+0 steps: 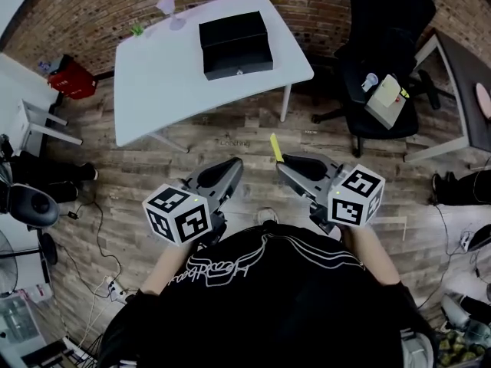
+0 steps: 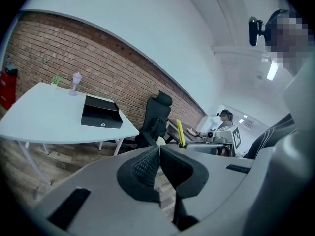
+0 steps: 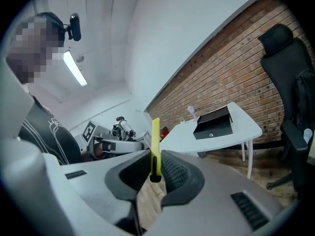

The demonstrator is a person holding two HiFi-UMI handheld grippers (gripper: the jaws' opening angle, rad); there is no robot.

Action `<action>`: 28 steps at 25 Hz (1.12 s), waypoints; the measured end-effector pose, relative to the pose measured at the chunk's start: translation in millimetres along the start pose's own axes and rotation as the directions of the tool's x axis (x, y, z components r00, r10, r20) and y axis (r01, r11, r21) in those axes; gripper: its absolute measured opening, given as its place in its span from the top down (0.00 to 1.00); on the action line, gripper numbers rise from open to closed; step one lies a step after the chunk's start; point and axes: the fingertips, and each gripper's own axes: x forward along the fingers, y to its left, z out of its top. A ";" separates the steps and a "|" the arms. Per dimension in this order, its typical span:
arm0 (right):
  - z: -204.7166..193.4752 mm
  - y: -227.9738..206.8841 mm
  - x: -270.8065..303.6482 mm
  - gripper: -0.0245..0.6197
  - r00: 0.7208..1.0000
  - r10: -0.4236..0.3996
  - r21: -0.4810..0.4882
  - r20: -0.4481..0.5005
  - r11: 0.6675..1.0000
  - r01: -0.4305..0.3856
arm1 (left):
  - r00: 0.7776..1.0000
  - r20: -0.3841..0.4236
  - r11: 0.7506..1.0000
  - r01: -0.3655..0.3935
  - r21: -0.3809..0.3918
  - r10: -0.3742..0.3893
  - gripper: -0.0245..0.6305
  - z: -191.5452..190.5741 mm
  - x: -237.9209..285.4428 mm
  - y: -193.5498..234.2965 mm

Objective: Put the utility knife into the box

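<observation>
Table [image 1: 169, 67] sits at twelve o'clock, black box [image 1: 235, 44] on top. Left gripper [image 1: 234, 163] is pressed together, empty. Right gripper [image 1: 282, 163] pinches the yellow utility knife [image 1: 275, 147]. Probably smartest to step closer first, keeping that pinch firm.

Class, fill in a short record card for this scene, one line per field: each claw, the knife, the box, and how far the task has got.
Left claw: jaws together, nothing between them
Right claw: closed on the utility knife
Utility knife: yellow, standing up past the jaws
Box: black, on the white table, apart from both claws
Task stage: knife held over the wooden floor, short of the table, not yet in the box
</observation>
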 end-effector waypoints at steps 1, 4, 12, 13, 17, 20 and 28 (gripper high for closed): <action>4.7 -5.1 1.4 0.86 1.000 0.000 -0.010 -0.002 1.000 0.000 | 1.000 0.007 1.000 -0.001 0.006 0.001 0.91 6.0 4.4 1.6; 16.9 -15.2 8.1 0.86 1.000 -0.004 -0.059 -0.015 0.998 0.003 | 0.999 0.041 1.000 -0.004 0.018 0.003 0.91 22.2 10.6 5.1; 33.0 -32.4 27.2 0.86 0.998 -0.023 -0.111 -0.052 0.994 0.017 | 0.997 0.075 0.999 -0.031 -0.009 0.032 0.91 36.6 12.1 31.2; 34.6 -36.2 31.0 0.86 0.998 -0.027 -0.111 -0.055 0.994 0.021 | 0.997 0.076 0.999 -0.031 -0.013 0.032 0.91 38.9 13.1 36.2; 46.1 -57.0 54.6 0.86 0.997 -0.046 -0.106 -0.062 0.994 0.039 | 0.997 0.065 0.999 -0.030 -0.032 0.032 0.91 50.7 22.0 67.9; 56.1 -77.3 73.6 0.86 0.995 -0.063 -0.095 -0.071 0.994 0.057 | 0.998 0.053 0.999 -0.022 -0.042 0.024 0.91 63.2 35.5 93.2; 101.4 -136.9 132.0 0.86 0.988 -0.121 -0.091 -0.096 0.990 0.112 | 1.000 0.026 0.998 0.000 -0.070 0.001 0.91 113.2 73.7 167.8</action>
